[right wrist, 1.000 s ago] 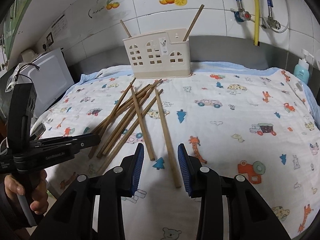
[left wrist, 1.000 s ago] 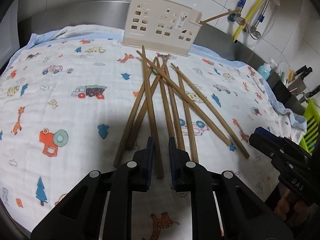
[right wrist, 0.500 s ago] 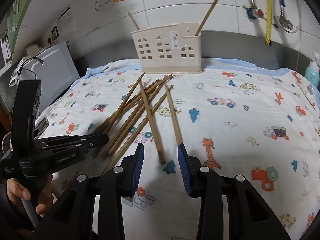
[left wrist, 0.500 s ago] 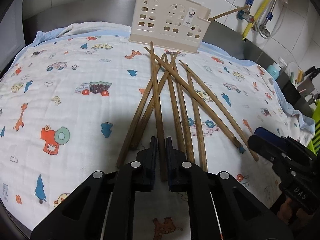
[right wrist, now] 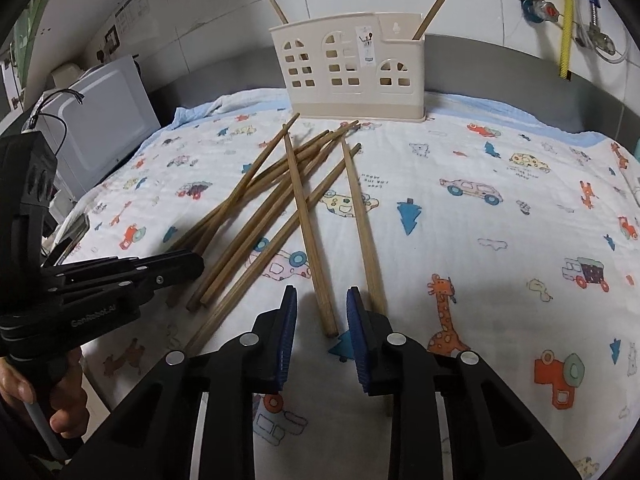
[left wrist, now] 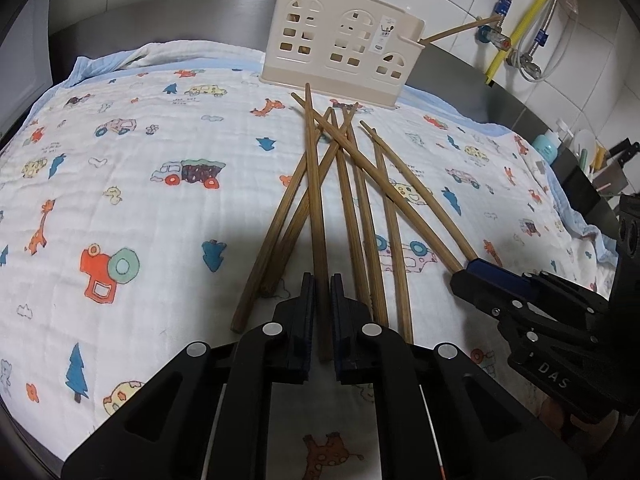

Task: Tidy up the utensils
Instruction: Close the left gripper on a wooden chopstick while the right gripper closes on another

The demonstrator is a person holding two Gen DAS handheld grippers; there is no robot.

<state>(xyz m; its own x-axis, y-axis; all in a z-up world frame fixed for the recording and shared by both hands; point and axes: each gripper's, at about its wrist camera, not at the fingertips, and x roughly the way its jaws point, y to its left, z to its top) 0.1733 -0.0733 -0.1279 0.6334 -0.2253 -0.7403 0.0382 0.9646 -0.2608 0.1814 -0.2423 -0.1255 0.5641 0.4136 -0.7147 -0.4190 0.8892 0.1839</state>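
In the left wrist view, the left gripper point(left wrist: 322, 308) now pinches one chopstick point(left wrist: 318, 216) between its jaws; one second ago the jaws were wider and only stood around this stick, so the grasp is made and the stick seems ready to be lifted toward the utensil holder point(left wrist: 340, 48). The other chopsticks point(left wrist: 360, 208) lie in a loose fan on the cloth, crossing each other near the holder's foot, and two sticks already stand inside the holder. At the right edge, the right gripper point(left wrist: 466, 268) has come closer to the near end of the rightmost stick than it was before. In the right wrist view, the jaws of the right gripper point(right wrist: 320, 312) are closing and are narrower than a second ago; the near end of one chopstick point(right wrist: 308, 224) lies between them, but the pads do not press it yet, and another stick point(right wrist: 360, 220) passes behind the right jaw. I judge that both hands will soon carry one stick each. The surface is a tabletop covered with a white quilted cloth point(right wrist: 500, 240) printed with cars, giraffes and trees. The far wall is white tile with pipes and a yellow hose point(right wrist: 564, 20); a white appliance point(right wrist: 108, 120) stands at the far left.
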